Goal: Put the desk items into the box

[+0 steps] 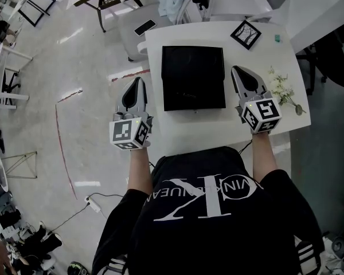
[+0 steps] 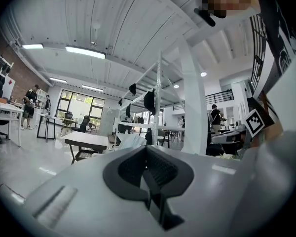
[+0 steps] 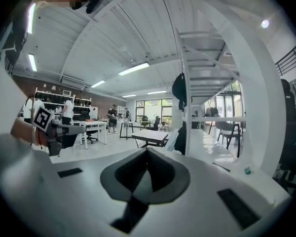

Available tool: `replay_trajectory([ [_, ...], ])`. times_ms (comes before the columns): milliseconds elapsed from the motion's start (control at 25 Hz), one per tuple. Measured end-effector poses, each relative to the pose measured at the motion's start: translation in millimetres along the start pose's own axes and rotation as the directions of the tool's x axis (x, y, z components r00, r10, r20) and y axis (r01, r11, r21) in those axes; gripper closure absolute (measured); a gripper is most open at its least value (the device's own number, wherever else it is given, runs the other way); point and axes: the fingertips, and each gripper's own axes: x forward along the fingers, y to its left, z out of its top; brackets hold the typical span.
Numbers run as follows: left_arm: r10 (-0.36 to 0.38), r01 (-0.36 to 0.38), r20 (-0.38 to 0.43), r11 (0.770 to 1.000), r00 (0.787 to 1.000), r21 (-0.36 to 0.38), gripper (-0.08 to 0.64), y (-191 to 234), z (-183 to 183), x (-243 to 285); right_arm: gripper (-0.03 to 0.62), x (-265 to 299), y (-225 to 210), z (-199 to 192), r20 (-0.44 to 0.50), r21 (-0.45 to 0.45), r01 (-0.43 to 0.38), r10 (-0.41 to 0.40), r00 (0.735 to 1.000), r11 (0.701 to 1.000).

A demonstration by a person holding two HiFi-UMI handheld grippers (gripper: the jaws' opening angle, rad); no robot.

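Desk (image 1: 183,34) bears black box (image 1: 193,77) between left claw (image 1: 139,81) and right claw (image 1: 237,69).

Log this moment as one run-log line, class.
left hand-held gripper: shut, empty | right hand-held gripper: shut, empty | black square box: on white desk | white flower sprig: outside box

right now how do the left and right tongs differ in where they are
The left tongs hang beyond the desk's left edge, over floor; the right tongs are over the desk, beside the flower sprig. The right tongs reach slightly further forward than the left tongs. Both are shut and empty.
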Motion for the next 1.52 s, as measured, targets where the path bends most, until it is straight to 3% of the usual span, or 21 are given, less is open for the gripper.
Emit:
replay_trajectory([
  [1520,0.012,-0.012,0.013,1.000,1.000,0.004,0.549,10,4,7,0.577,9,-3,1,0.028,0.012,0.001,-0.002,1.000,1.000],
])
